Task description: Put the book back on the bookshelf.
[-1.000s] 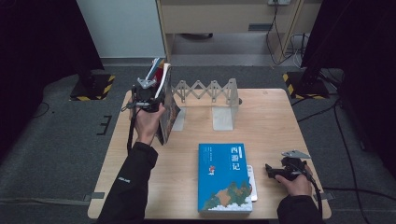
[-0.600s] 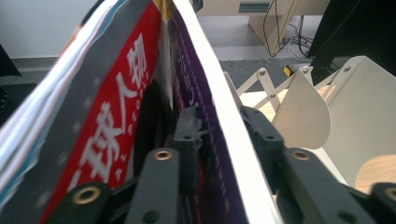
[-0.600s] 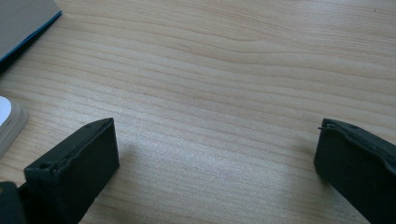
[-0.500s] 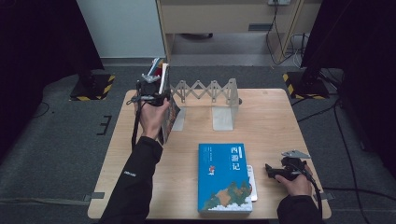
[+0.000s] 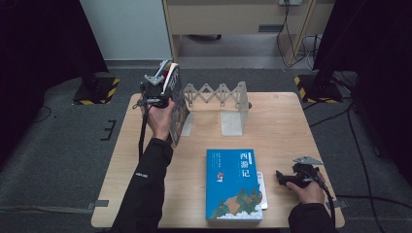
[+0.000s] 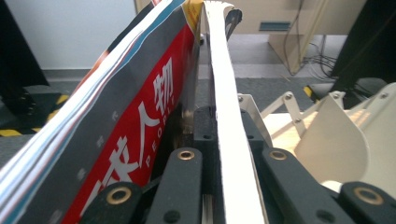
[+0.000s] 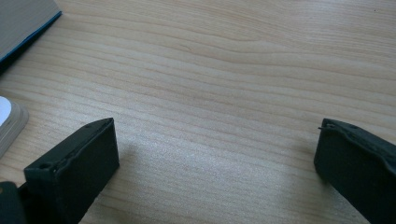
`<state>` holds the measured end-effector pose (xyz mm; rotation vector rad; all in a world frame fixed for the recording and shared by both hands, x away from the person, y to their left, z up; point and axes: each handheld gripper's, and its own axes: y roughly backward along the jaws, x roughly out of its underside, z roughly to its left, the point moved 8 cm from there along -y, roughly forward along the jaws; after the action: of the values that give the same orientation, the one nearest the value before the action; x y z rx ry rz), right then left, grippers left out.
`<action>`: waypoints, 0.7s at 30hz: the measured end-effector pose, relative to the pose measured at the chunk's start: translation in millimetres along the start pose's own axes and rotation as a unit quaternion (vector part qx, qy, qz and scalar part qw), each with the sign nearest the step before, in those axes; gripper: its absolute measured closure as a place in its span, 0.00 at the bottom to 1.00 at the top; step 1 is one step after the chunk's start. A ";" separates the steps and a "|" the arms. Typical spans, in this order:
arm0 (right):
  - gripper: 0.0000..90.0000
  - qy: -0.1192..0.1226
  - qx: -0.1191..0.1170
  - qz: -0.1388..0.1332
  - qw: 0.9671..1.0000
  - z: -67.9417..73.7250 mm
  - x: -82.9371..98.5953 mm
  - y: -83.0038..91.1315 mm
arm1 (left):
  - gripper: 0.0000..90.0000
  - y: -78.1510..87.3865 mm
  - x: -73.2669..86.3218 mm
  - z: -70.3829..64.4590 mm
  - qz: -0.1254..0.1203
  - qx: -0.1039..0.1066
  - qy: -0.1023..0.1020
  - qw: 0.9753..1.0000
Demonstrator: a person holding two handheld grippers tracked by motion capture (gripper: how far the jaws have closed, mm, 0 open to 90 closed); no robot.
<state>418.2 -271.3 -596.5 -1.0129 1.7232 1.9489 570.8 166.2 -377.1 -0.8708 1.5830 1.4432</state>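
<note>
**Magazine raised beside the rack, blue book waiting**

From the high view, I had my left gripper (image 5: 156, 92) lifted at the far left of the wooden table (image 5: 291, 121), its jaws clamped on a magazine (image 5: 176, 104) with a red and grey cover. The magazine stood nearly upright, just to the left of the white expanding book rack (image 5: 221, 104), close to its left end plate. I could not tell whether it touched the plate. In the left gripper view, the cover (image 6: 140, 121) leaned left while a white sheaf of pages ran up between the jaws.

My right gripper (image 5: 291, 177) rested low at the near right, jaws spread wide over bare wood, holding nothing.

A blue book (image 5: 234, 184) lay flat at the near edge, on top of something pale. I judged the work partly done: the magazine was not yet set in the rack, and the blue book was untouched.
</note>
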 end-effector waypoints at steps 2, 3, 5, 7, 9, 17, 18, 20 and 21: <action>0.00 0.000 0.000 0.000 1.000 0.0 0.0 0.0 | 0.91 -2.5 0.0 -2.3 -0.002 -0.011 -0.010 1.000; 0.00 0.000 0.000 0.000 1.000 -0.1 0.0 0.0 | 0.91 -3.7 0.0 -3.0 -0.003 -0.014 -0.015 1.000; 0.00 0.000 0.000 0.000 1.000 0.0 0.0 0.0 | 0.91 -5.2 0.2 -2.6 -0.003 -0.022 -0.020 1.000; 0.00 0.001 0.000 -0.001 1.000 -0.2 -0.2 -0.2 | 0.91 -5.5 0.1 -1.5 -0.003 -0.025 -0.018 1.000; 0.00 0.002 -0.002 0.001 1.000 0.0 -0.2 -0.1 | 0.91 -5.1 1.1 -0.1 -0.004 -0.032 -0.023 0.999; 0.00 0.002 -0.001 0.000 1.000 0.0 -0.3 -0.2 | 0.86 0.1 2.5 -0.4 -0.016 -0.019 -0.019 0.999; 0.00 0.002 -0.002 0.001 1.000 0.1 -0.2 -0.1 | 0.83 2.6 1.7 -1.3 -0.022 -0.015 -0.014 1.000; 0.00 0.000 -0.001 0.000 1.000 0.2 -0.4 -0.2 | 0.77 8.6 1.0 -3.3 -0.023 -0.005 -0.009 1.000; 0.00 0.001 -0.001 0.001 1.000 0.1 -0.2 -0.2 | 0.75 11.9 0.7 -3.6 -0.025 -0.004 -0.014 1.000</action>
<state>418.4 -271.1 -596.4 -1.0163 1.7235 1.9523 559.5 163.9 -372.5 -0.8847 1.5254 1.4215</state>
